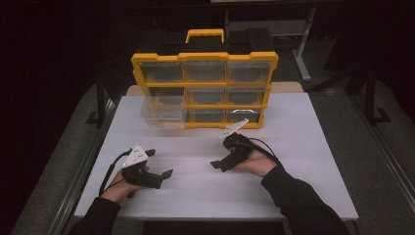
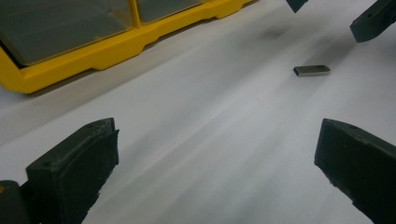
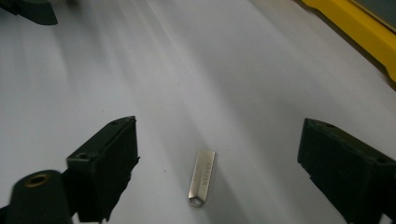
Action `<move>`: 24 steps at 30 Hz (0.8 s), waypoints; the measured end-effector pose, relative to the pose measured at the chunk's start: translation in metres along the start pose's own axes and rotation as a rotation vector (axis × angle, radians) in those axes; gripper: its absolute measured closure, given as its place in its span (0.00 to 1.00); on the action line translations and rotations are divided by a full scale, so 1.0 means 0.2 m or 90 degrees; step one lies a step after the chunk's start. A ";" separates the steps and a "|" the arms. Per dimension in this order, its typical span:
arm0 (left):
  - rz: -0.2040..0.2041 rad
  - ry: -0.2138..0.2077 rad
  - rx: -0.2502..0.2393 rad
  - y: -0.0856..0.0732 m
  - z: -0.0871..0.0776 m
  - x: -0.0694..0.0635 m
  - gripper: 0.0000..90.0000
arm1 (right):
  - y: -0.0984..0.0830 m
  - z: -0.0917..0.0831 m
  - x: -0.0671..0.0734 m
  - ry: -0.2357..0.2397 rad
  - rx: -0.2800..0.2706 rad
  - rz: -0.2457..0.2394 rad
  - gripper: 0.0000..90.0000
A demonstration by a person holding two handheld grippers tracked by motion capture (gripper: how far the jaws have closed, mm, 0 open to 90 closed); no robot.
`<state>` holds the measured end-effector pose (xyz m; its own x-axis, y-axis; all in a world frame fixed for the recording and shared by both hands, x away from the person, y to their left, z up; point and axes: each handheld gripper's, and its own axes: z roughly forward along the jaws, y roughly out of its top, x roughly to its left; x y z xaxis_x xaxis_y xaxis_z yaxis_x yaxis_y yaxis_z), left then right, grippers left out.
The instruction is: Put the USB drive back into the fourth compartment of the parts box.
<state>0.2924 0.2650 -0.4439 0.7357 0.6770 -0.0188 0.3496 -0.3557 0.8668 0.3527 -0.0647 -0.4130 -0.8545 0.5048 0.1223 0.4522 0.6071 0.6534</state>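
Note:
A small silver metal bar lies flat on the white table, between the jaws of my right gripper and touching neither pad. Those jaws stand wide apart. In the high view my right gripper sits at the table's middle, pointing left and down. My left gripper rests at the near left, open with nothing in it. The left gripper view has my left gripper facing the same metal bar farther off, under the other gripper's jaw tips.
A yellow organizer with clear drawers stands upright at the table's far side. One clear drawer at its lower left is pulled out. Its yellow frame is close ahead of my left gripper, and the same yellow frame lies to the right of my right gripper.

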 end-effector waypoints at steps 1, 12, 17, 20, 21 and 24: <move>0.000 0.000 0.000 0.00 0.00 0.00 0.00 | 0.00 0.00 0.00 0.000 0.002 -0.001 0.15; 0.000 -0.003 -0.001 0.00 0.00 0.00 0.00 | -0.03 0.04 0.00 0.000 0.019 -0.003 0.34; 0.000 -0.005 0.000 0.00 0.00 0.00 0.00 | -0.04 0.06 0.00 0.006 0.030 -0.006 0.46; 0.001 -0.005 -0.001 0.00 0.00 0.00 0.00 | -0.05 0.07 0.01 -0.002 0.041 -0.014 0.52; 0.001 -0.006 -0.001 0.00 0.00 0.00 0.00 | -0.05 0.07 0.00 0.001 0.043 -0.016 0.53; -0.001 -0.006 -0.001 0.00 0.00 0.00 0.00 | -0.05 0.08 0.01 0.003 0.045 -0.014 0.59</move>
<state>0.2924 0.2647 -0.4443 0.7410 0.6711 -0.0248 0.3492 -0.3534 0.8679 0.3506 -0.0614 -0.4312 -0.8655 0.4884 0.1116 0.4499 0.6595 0.6022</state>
